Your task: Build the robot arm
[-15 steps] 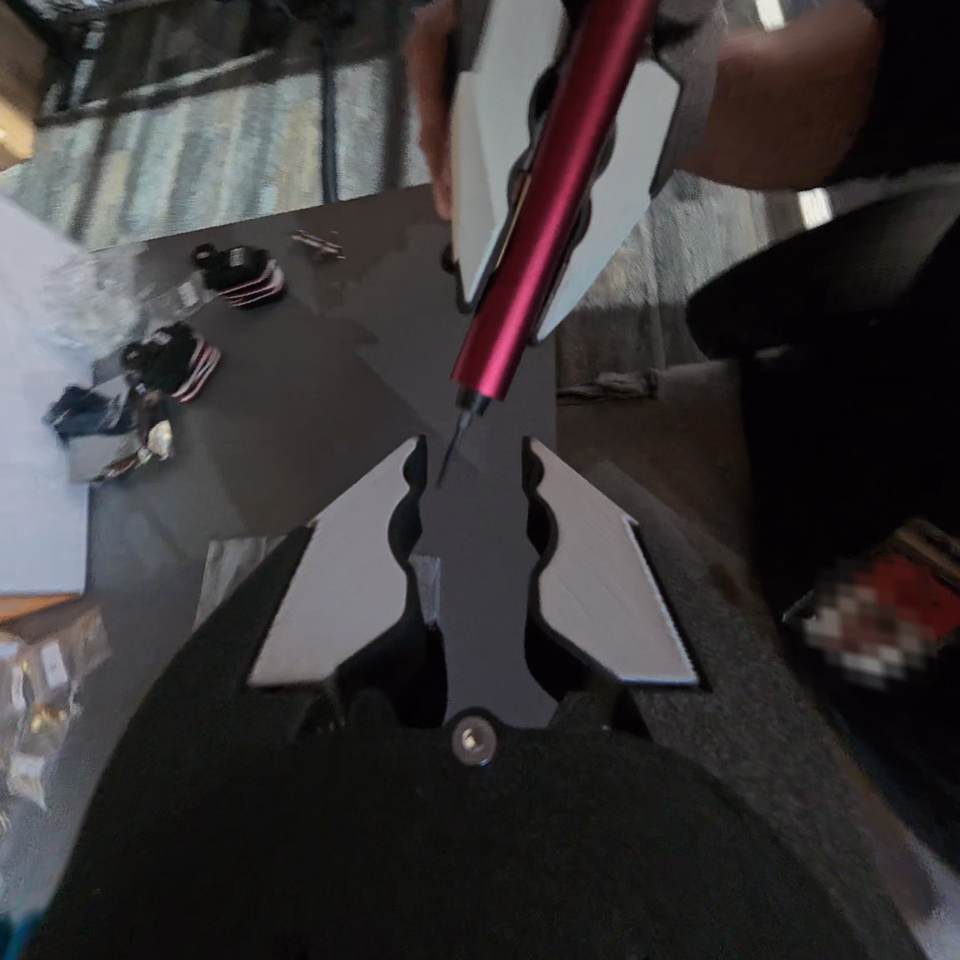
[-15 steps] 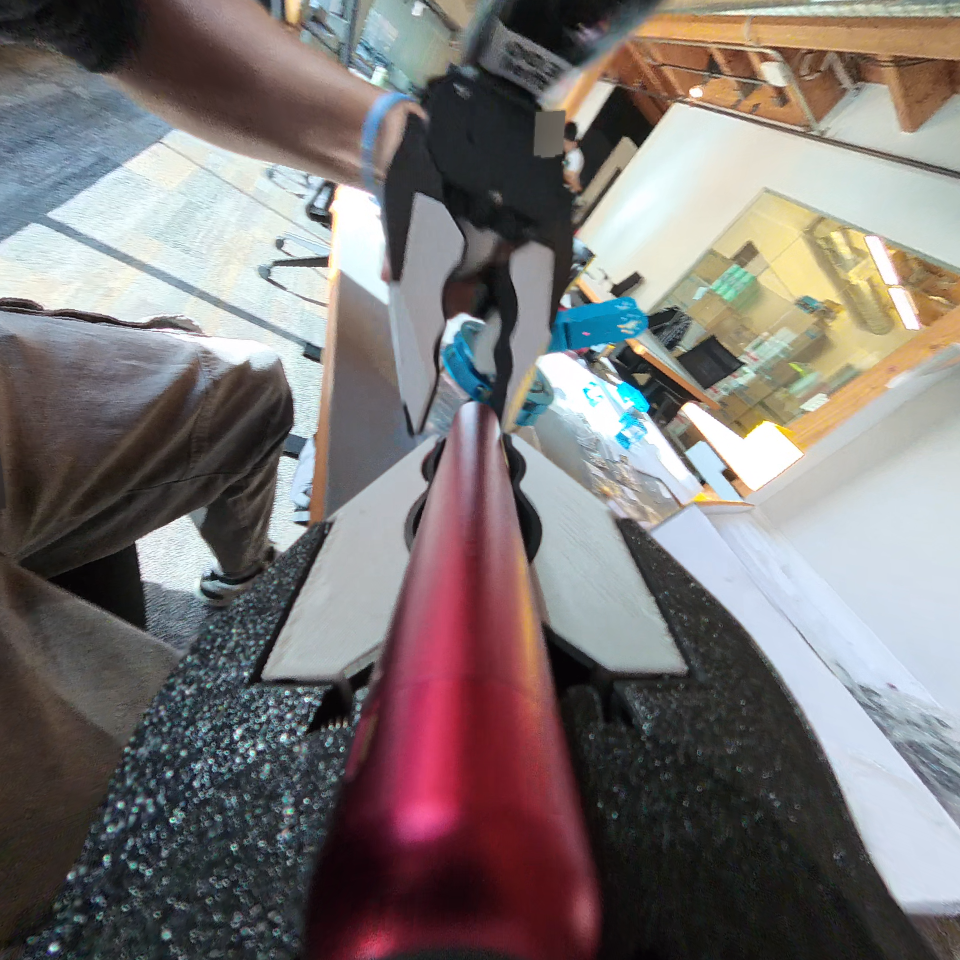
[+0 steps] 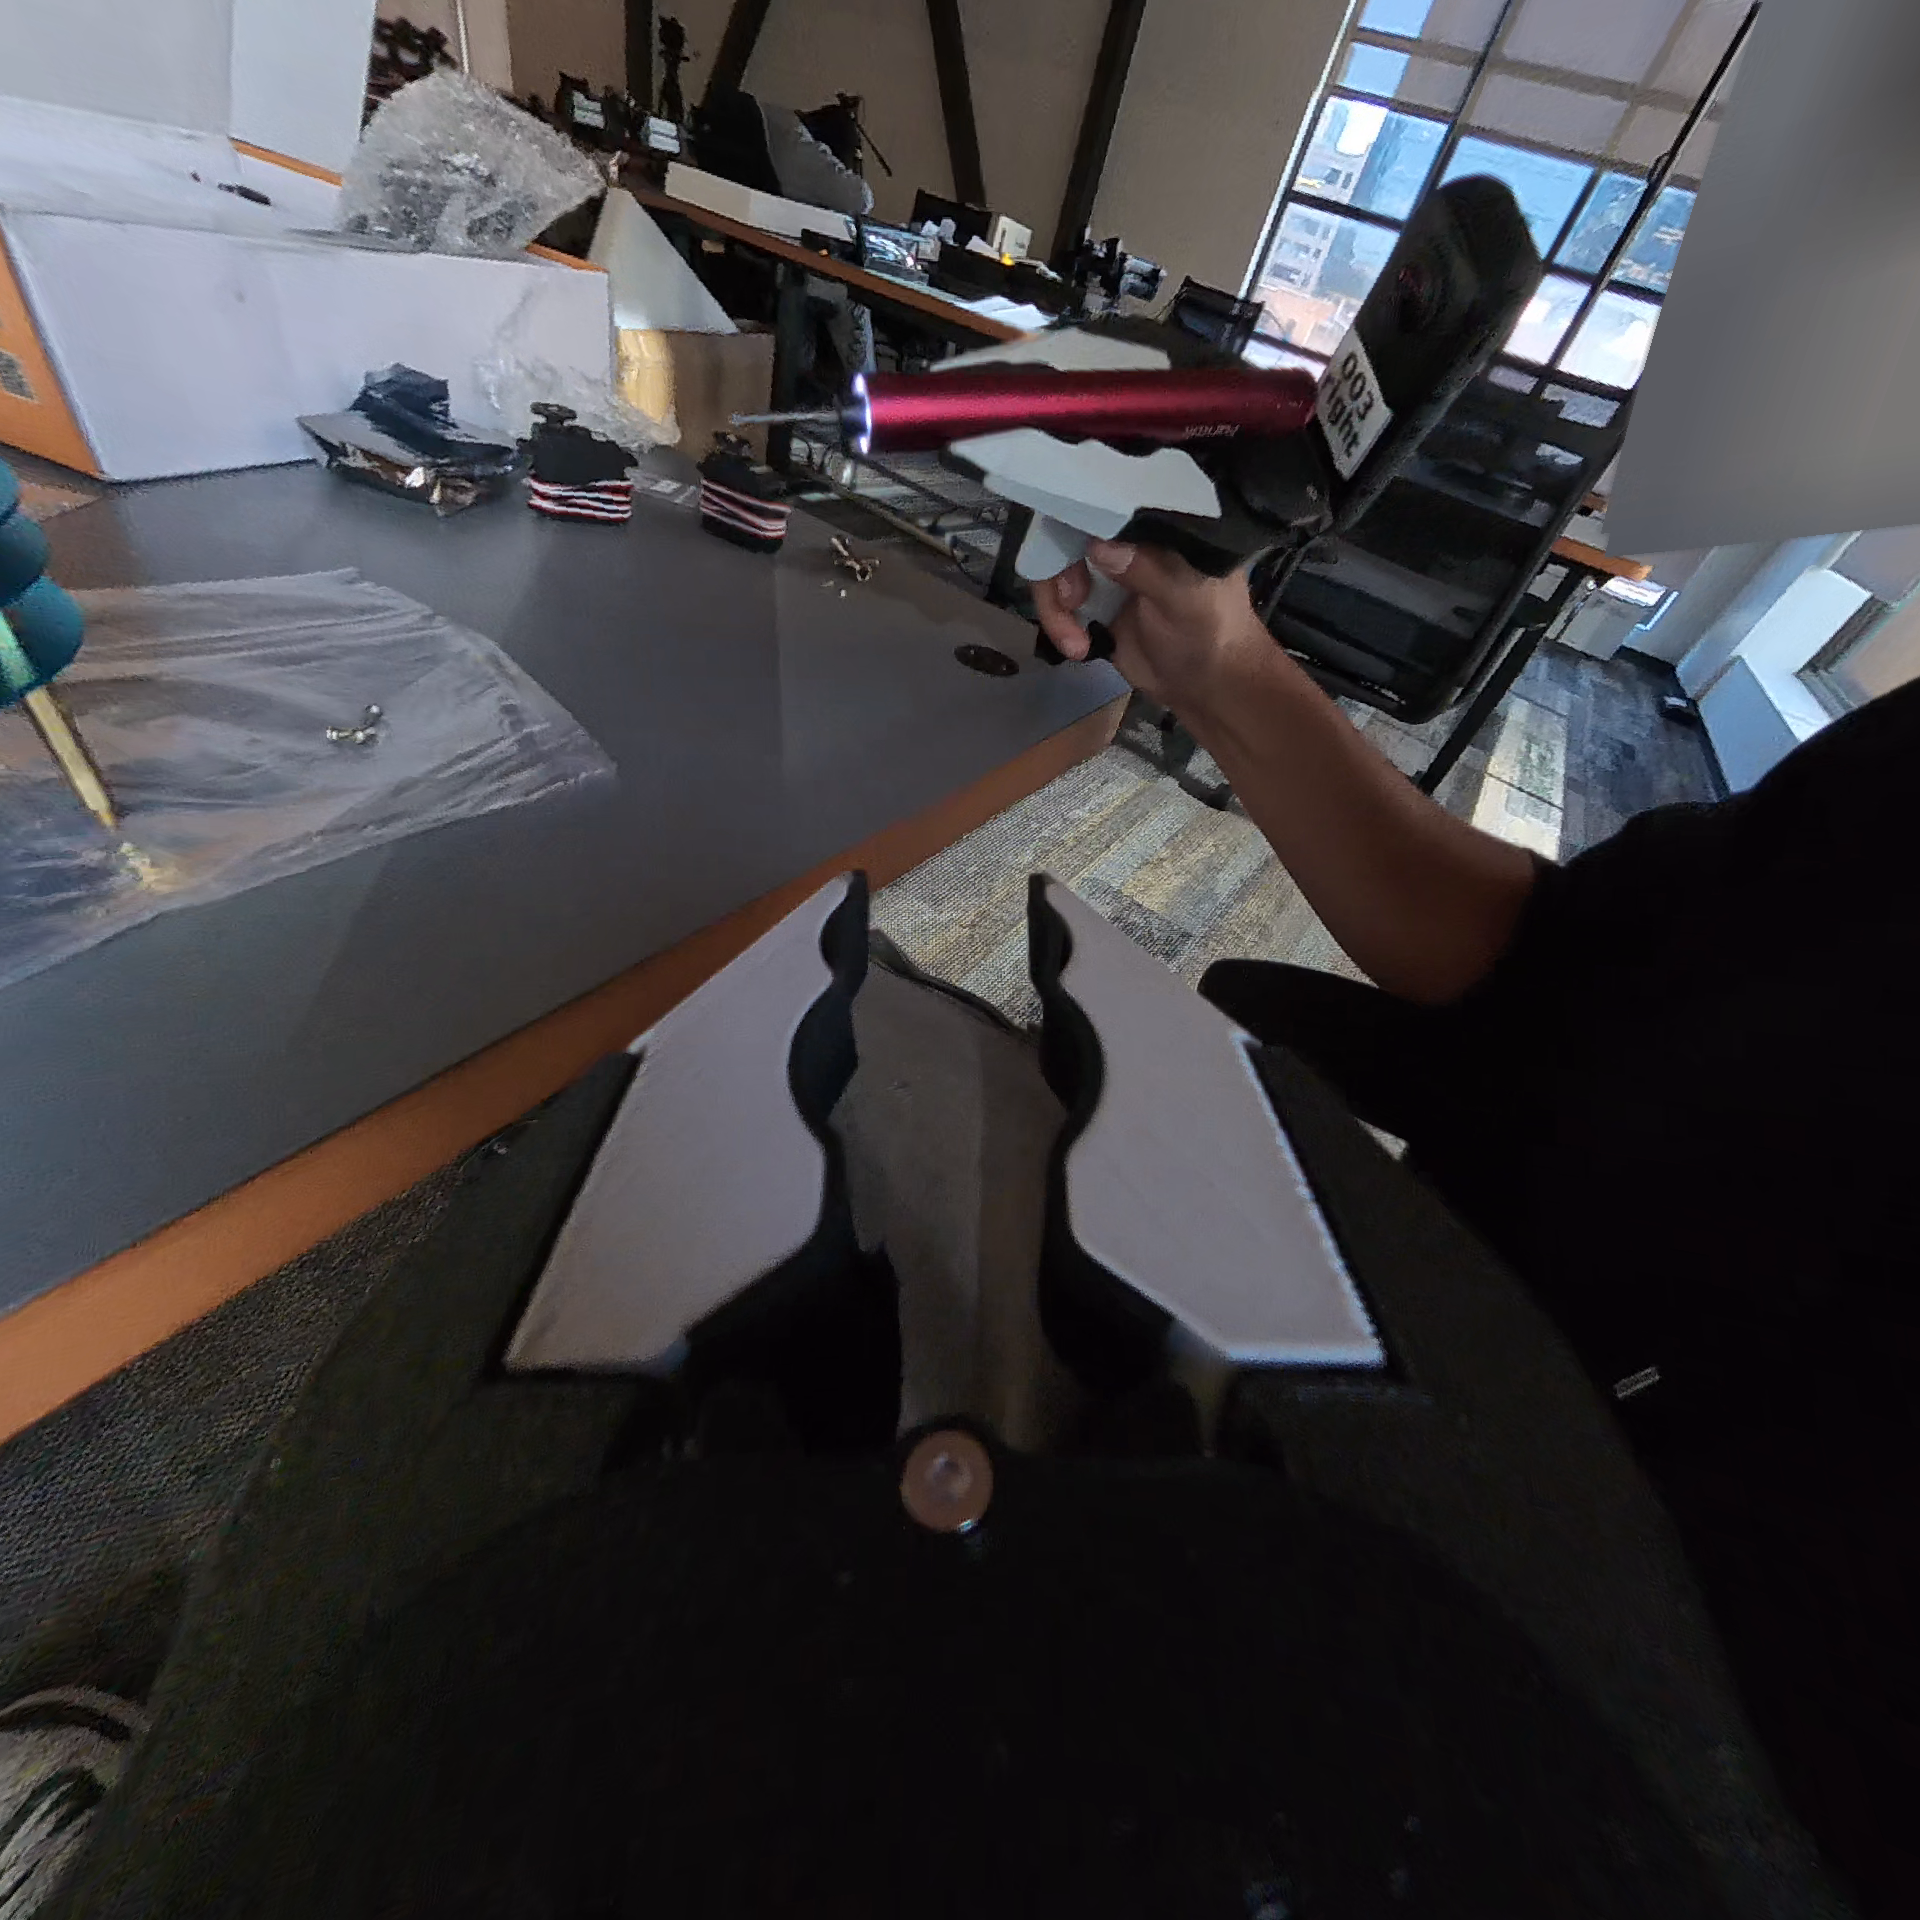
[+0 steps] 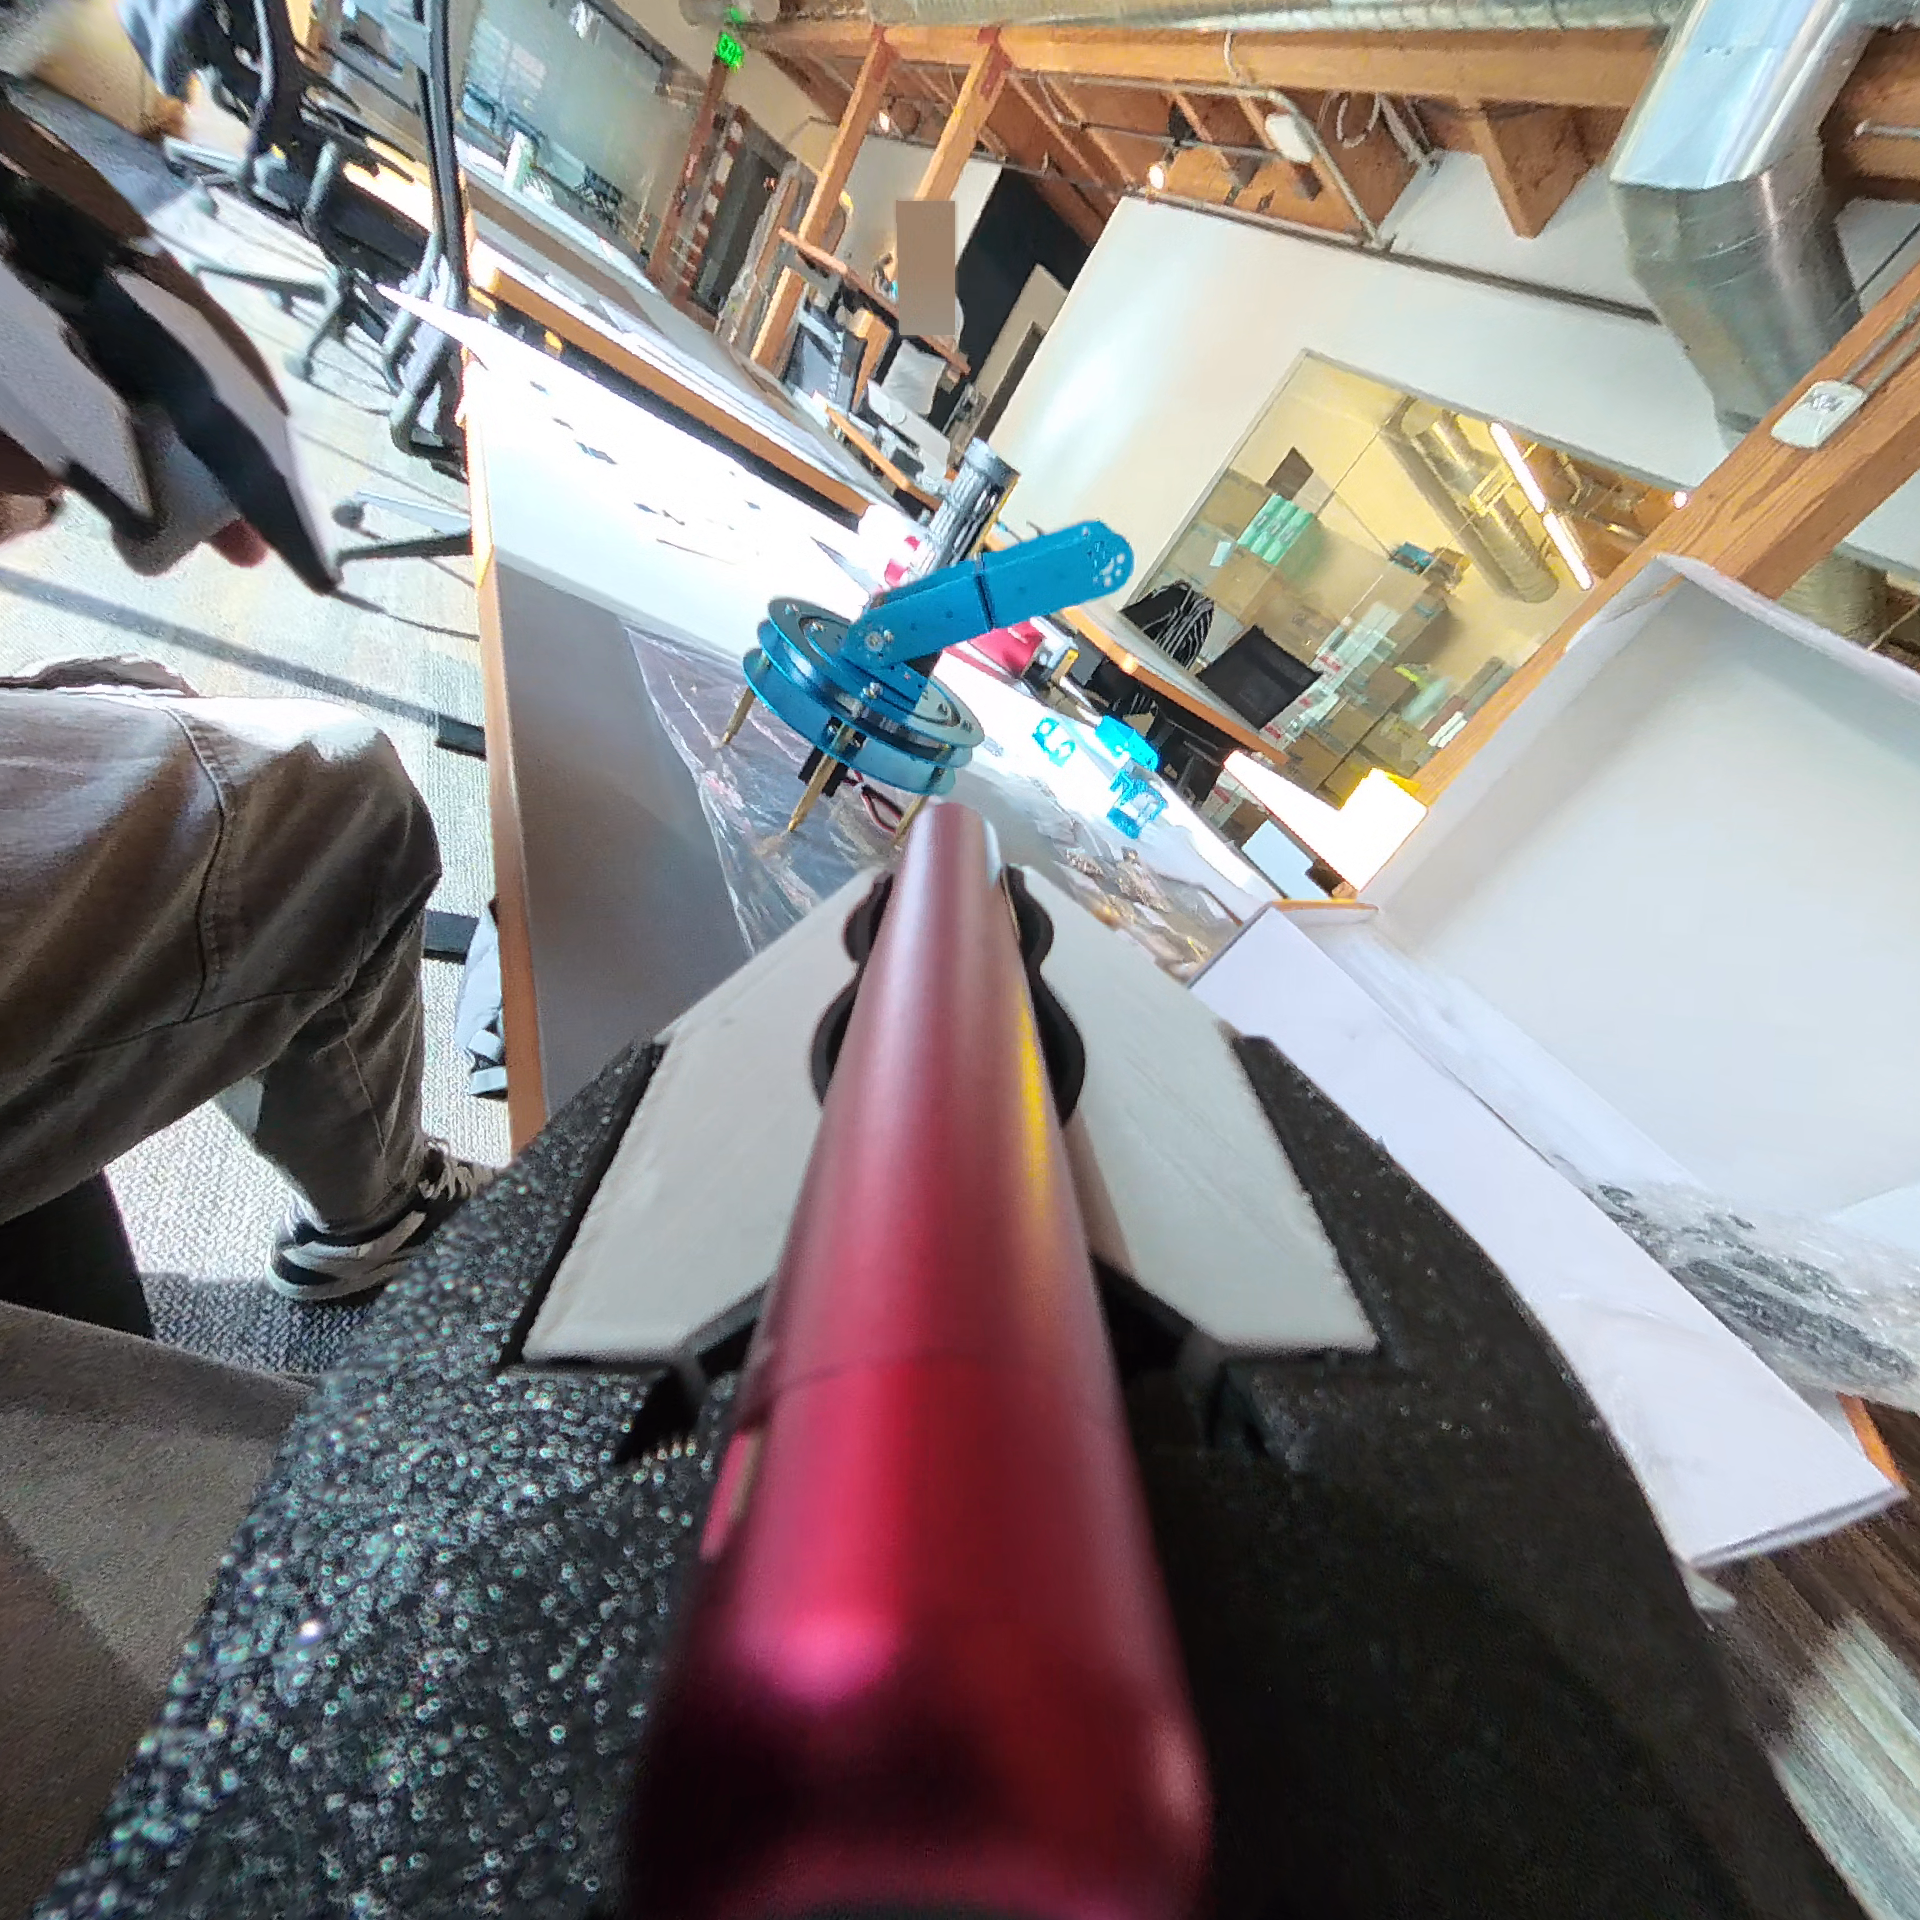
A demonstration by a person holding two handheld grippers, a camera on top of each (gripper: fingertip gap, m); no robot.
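Note:
My right gripper (image 4: 945, 883) is shut on a red electric screwdriver (image 4: 935, 1195) that runs forward between its fingers. In the left wrist view the screwdriver (image 3: 1081, 410) is level above the grey table's far corner, its bit pointing left and a light on at its tip. It points toward a blue robot-arm assembly (image 4: 873, 696) standing on brass legs on the table. My left gripper (image 3: 945, 904) is open and empty, off the table's orange front edge (image 3: 520, 1101) and over the carpet. It also shows at the upper left of the right wrist view (image 4: 156, 416).
On the grey table (image 3: 675, 675) lie a clear plastic sheet (image 3: 260, 707) with small screws (image 3: 353, 727), two black servos (image 3: 582, 468) with striped wires, a foil bag (image 3: 405, 447) and a white box (image 3: 260, 322). A person's leg (image 4: 187, 914) is left of the table. Left tips to right tips: about 20 cm.
The grippers have moved apart. The screwdriver tip was between my left fingers; it now points level along the table. My left gripper has drawn back off the table edge.

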